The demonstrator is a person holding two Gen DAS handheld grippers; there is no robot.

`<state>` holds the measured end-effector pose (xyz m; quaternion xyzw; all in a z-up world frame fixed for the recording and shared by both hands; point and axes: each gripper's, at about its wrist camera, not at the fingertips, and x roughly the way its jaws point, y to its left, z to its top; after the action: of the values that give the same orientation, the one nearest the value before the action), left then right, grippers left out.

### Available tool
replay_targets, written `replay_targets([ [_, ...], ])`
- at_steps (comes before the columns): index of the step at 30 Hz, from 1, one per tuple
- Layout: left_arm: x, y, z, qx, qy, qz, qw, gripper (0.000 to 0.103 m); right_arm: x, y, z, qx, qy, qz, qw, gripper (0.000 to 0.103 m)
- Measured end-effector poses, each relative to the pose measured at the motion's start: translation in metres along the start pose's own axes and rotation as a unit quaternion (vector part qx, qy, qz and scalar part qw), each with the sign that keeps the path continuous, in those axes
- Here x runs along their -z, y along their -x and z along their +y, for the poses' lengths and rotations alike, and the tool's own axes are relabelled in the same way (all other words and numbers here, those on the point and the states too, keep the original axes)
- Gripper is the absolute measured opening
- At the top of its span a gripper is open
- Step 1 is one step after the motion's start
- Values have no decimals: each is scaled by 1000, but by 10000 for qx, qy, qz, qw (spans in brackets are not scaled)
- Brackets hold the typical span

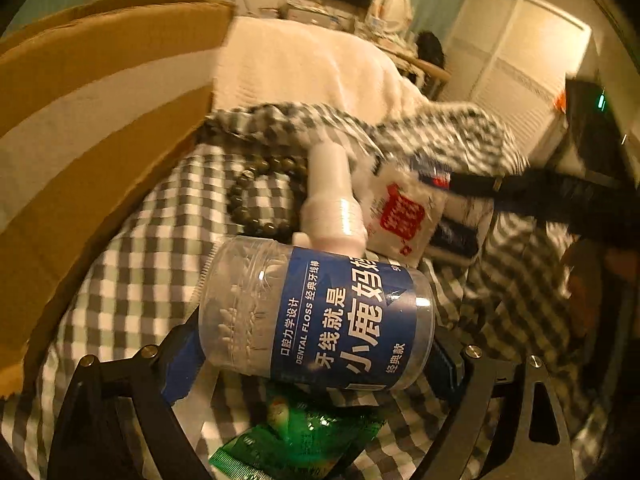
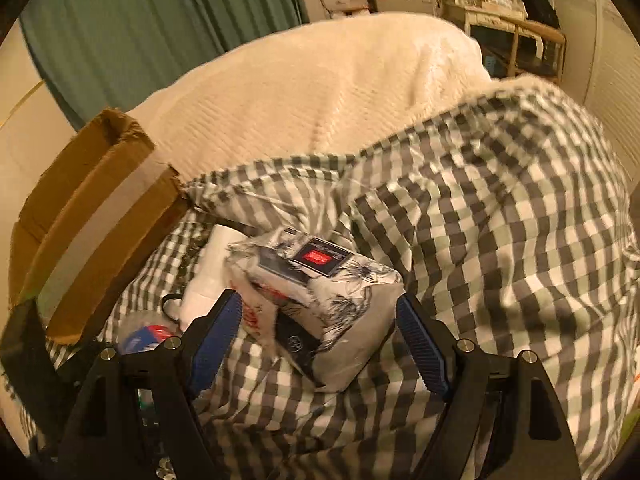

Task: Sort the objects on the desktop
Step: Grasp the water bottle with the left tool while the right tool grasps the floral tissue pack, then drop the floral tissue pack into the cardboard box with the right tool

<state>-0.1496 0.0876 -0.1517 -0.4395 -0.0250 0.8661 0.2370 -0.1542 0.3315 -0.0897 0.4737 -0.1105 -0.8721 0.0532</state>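
My left gripper [image 1: 312, 364] is shut on a clear dental floss jar [image 1: 316, 312] with a blue label, held above the checked bedspread [image 1: 132, 280]. Behind it lie a white spray bottle [image 1: 332, 200], a dark bead bracelet [image 1: 256, 196] and a white packet with red print [image 1: 404, 216]. A green packet [image 1: 296, 436] lies under the jar. My right gripper [image 2: 320, 344] is open around a floral tissue pack [image 2: 320, 276], its pads apart from it on both sides. A dark flat object [image 2: 296, 348] lies under the pack. The jar also shows at the left in the right wrist view [image 2: 144, 336].
A cardboard box [image 1: 80, 128] stands at the left, also in the right wrist view [image 2: 92, 216]. A white blanket [image 2: 320, 92] lies behind the checked cover. A desk with clutter [image 2: 500, 8] and green curtains [image 2: 140, 20] are at the back. The right gripper's dark arm [image 1: 560, 200] crosses the right side.
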Motion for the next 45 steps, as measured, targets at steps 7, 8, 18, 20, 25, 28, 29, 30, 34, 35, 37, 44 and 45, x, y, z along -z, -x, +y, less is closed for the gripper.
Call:
replay_targets([
  [7,-2,19,10,-571,301,-372,9972,93,12,7,12,129,322,-131,9993,25],
  [8,-3,22,12,-619,343,-411,9966,93,14,14,15,189,385,-243,9988,21],
  [18,-5,60,7,-745,372,-891,9925,93,35,98,22,623,445,-1337,9881,16],
  [20,-7,70,3,-796,360,-1024,9909,93,39,112,21,598,394,-1421,9873,16],
  [25,-10,105,-1,-1065,300,-1502,9824,93,42,138,27,482,356,-1558,9860,16],
  [28,-16,132,0,-1153,339,-1849,9754,93,41,151,35,264,346,-1640,9855,16],
  [29,-18,141,1,-1192,339,-1975,9724,93,40,155,38,170,361,-1648,9855,16],
  [30,-20,148,1,-1234,332,-2074,9699,93,38,159,44,47,387,-1665,9853,16],
  [34,-36,182,11,-1464,310,-2503,9565,92,23,170,75,-318,653,-1767,9816,16],
  [35,-42,193,18,-1548,361,-2596,9526,92,18,170,85,-367,733,-1784,9805,16],
  [37,-51,207,30,-1704,440,-2723,9460,92,4,170,109,-452,869,-1842,9780,16],
  [44,-74,212,84,-1739,957,-2594,9452,83,-46,131,183,-1104,1002,-1653,9749,16],
  [45,-70,207,88,-1620,984,-2502,9494,83,-49,124,191,-1129,1011,-1603,9754,16],
])
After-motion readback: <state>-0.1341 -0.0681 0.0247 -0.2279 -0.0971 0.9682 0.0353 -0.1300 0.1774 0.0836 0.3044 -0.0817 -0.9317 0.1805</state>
